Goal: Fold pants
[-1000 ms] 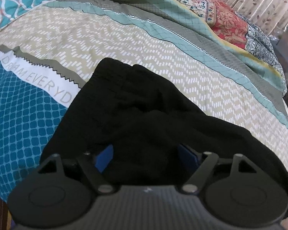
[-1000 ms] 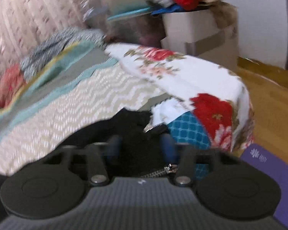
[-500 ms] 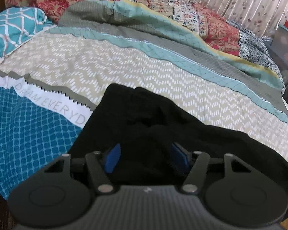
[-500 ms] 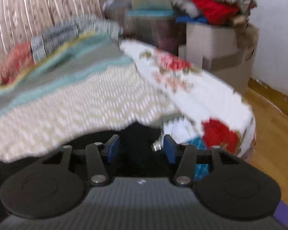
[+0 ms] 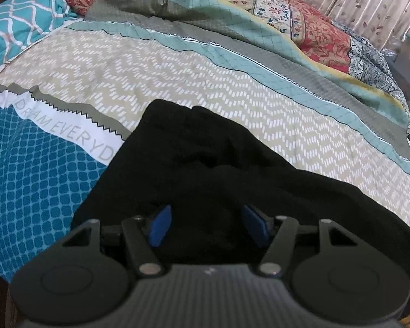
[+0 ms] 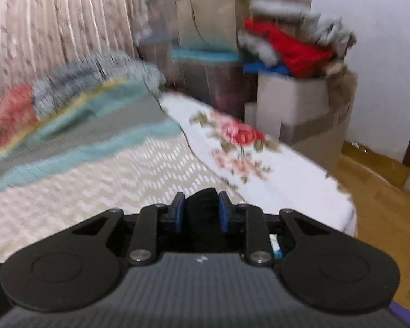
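Black pants [image 5: 205,164] lie bunched on the patterned bedspread [image 5: 177,82] in the left wrist view, spreading from the centre to the lower right. My left gripper [image 5: 205,221] sits low over the near part of the pants, its blue pads apart with black cloth bulging between them. In the right wrist view my right gripper [image 6: 201,213] is shut on a fold of the black pants [image 6: 202,202], lifted above the bed. That view is blurred by motion.
Quilts and a teal pillow [image 5: 19,27] are heaped at the bed's far side by the curtain [image 5: 369,0]. Boxes with a pile of clothes [image 6: 292,46] stand past the bed's floral corner [image 6: 246,147]. Wooden floor [image 6: 382,213] lies at the right.
My right gripper has closed on the pants and lifted, swinging its view up over the bed. The left gripper has drawn back and risen slightly, pads narrowing on the cloth.
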`<state>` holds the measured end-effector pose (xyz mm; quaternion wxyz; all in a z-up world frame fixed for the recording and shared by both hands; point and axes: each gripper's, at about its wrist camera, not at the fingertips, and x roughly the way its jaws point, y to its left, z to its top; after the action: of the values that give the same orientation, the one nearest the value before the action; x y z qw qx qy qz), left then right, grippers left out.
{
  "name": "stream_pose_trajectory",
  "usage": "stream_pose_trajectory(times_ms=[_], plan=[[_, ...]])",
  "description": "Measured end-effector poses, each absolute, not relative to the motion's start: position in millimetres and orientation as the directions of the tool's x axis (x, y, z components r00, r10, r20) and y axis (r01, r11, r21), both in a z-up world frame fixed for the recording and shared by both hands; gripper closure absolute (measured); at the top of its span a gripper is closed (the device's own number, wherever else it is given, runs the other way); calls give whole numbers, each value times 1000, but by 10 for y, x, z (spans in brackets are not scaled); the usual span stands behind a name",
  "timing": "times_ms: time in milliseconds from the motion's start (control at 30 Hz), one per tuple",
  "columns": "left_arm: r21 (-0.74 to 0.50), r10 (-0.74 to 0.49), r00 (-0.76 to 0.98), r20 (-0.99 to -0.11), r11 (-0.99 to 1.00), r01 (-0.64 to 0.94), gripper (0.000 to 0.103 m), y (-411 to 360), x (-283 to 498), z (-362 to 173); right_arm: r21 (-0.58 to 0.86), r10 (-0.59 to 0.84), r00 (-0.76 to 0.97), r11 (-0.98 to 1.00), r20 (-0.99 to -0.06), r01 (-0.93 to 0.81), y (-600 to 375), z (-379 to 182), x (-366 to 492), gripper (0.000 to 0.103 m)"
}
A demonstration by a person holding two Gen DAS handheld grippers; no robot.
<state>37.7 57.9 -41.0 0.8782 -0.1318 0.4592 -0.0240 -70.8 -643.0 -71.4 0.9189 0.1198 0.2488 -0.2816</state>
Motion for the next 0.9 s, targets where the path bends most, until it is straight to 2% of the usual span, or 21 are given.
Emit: stream_pose_trajectory(times_ms=[100, 167, 233, 300, 367, 433, 500, 800, 867, 900], plan=[[-252, -166, 579, -798, 965, -71, 44, 574, 349, -394, 89, -421, 633, 785, -649, 613, -6647, -1132, -436, 56], [-264, -176, 586, -791, 962, -68, 44, 606, 325, -355, 215, -419, 687, 741, -594, 637, -6682, -1088, -636, 53], [-277, -185, 586, -789, 958, -70, 44, 643, 321, -329, 395, -418, 776, 686, -472, 610, -6699, -929, -992, 52], [-286, -194, 585, -787, 956, -68, 44, 651, 351, -321, 514, -441, 813, 630, -379, 582, -6704, -838, -1410, 51], [-293, -205, 584, -786, 954, -60, 44, 609, 383, -333, 589, -442, 822, 576, -358, 566, -6713, -881, -1737, 50], [-297, -220, 576, -787, 954, -42, 44, 533, 412, -357, 666, -414, 832, 506, -370, 548, -6702, -1053, -2037, 39], [-301, -235, 570, -787, 953, -23, 44, 456, 417, -377, 713, -403, 828, 436, -391, 549, -6670, -1220, -2206, 34], [-320, -239, 605, -759, 947, -26, 43, 581, 198, -250, 805, -314, 859, 324, -404, 497, -6485, -1426, -2023, 36], [-329, -235, 614, -754, 943, -42, 43, 659, 150, -231, 793, -306, 845, 310, -439, 524, -6481, -1468, -1944, 40], [-332, -234, 617, -752, 942, -47, 43, 689, 127, -228, 779, -307, 831, 306, -463, 547, -6458, -1478, -1911, 46]])
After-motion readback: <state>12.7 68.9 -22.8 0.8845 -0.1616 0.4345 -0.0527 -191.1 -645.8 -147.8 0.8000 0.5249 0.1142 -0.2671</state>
